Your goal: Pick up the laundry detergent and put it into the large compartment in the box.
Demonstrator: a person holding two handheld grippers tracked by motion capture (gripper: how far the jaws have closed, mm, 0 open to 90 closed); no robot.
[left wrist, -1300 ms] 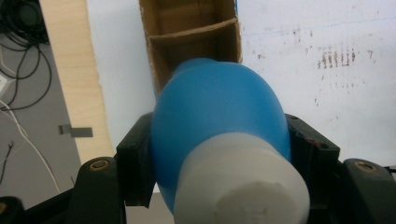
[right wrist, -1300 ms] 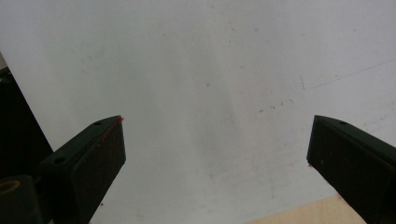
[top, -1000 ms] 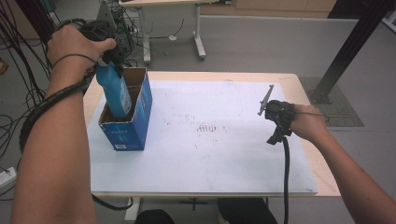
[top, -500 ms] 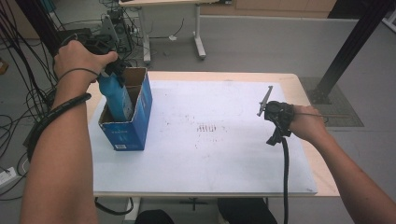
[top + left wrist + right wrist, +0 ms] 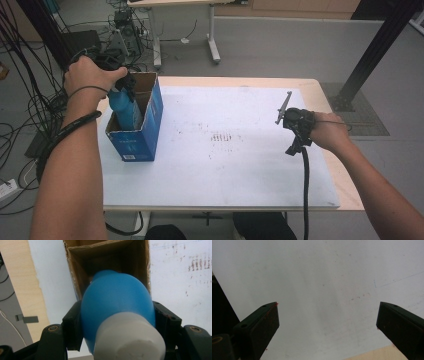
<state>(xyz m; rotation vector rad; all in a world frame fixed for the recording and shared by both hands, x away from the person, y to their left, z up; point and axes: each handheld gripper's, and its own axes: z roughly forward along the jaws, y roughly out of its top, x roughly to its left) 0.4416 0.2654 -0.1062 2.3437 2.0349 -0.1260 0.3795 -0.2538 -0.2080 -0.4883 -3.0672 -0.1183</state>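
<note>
A blue bottle (image 5: 126,109) with a white cap (image 5: 130,340) hangs upright, its lower part inside an open blue cardboard box (image 5: 151,116) at the table's left. My left gripper (image 5: 121,85) is shut on the bottle's upper body. In the left gripper view the black pads (image 5: 72,325) press both sides of the bottle (image 5: 115,297) above the box's brown inside (image 5: 82,262). My right gripper (image 5: 288,114) rests at the table's right, its jaws open over the white sheet (image 5: 317,277) with nothing between them (image 5: 327,320).
A white sheet (image 5: 225,160) covers most of the wooden table (image 5: 347,190). Cables (image 5: 30,110) hang and lie at the left. Another desk's legs (image 5: 212,35) stand behind, and a black post (image 5: 372,55) rises at the right.
My left hand has sunk, taking the blue bottle deeper into the box. The right hand has stayed where it was.
</note>
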